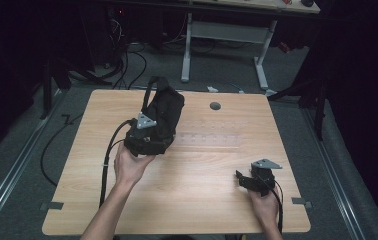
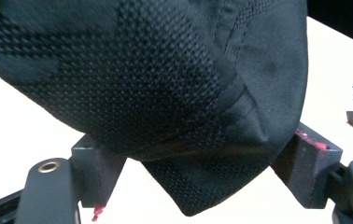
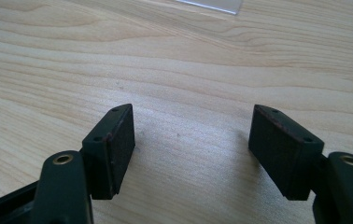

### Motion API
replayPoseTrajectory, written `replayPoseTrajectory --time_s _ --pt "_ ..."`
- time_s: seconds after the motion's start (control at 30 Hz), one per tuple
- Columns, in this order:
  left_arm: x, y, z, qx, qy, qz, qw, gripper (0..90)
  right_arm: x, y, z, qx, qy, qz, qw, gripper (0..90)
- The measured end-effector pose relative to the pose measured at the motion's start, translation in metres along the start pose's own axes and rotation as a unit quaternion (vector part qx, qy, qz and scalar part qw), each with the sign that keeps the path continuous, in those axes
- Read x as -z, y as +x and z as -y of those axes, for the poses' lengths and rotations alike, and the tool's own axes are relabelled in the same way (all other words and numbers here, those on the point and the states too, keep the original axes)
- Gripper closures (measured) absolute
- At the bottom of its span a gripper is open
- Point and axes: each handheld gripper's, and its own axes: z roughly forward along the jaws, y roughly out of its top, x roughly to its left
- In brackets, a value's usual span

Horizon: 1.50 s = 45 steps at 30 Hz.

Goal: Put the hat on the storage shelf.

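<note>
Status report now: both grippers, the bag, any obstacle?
Left hand-held gripper holds black bag by its bottom. Right hand-held gripper open over bare table. Nothing in the way.

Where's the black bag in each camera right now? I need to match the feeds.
High view: the black bag lies left of centre on the table, at the left gripper.
Left gripper view: the bag spans the upper frame, its corner between the jaws.
Right gripper view: not in it.
Shared landmark: the light wood tabletop.
</note>
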Motion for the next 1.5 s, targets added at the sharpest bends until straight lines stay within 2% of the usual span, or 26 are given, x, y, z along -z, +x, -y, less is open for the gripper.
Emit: replayPoseTrajectory --time_s 0.23,0.4,0.63,0.83,1.0,1.13,1.23,1.5 --pt "0.007 -0.001 -0.004 0.011 -0.01 0.012 0.9998 20.0 0.0 0.0 0.0 0.002 0.0 0.0 1.0 31.7" --pt "0.011 0.001 -0.004 0.009 -0.012 0.011 0.9998 17.4 0.0 0.0 0.0 0.001 0.0 0.0 1.0 31.7" --pt "0.021 0.006 -0.004 0.02 -0.019 0.016 0.9995 16.3 0.0 0.0 0.0 0.001 0.0 0.0 1.0 31.7" --pt "0.031 0.012 -0.003 0.014 -0.028 0.014 0.9994 16.2 0.0 0.0 0.0 0.002 0.0 -0.001 1.0 31.7" --pt "0.04 0.017 -0.003 0.023 -0.034 0.021 0.9989 16.4 0.0 0.0 0.0 0.002 0.0 -0.001 1.0 31.7" --pt "0.045 0.021 -0.003 0.036 -0.035 0.025 0.9984 16.6 0.0 0.0 0.0 0.002 0.0 -0.001 1.0 31.7" --pt "0.05 0.025 -0.003 0.05 -0.032 0.036 0.9976 17.4 0.0 0.0 0.0 0.002 0.0 -0.001 1.0 31.7" --pt "0.058 0.033 0.0 0.055 -0.034 0.039 0.9971 20.3 0.0 0.0 0.0 0.002 0.0 -0.001 1.0 31.8"
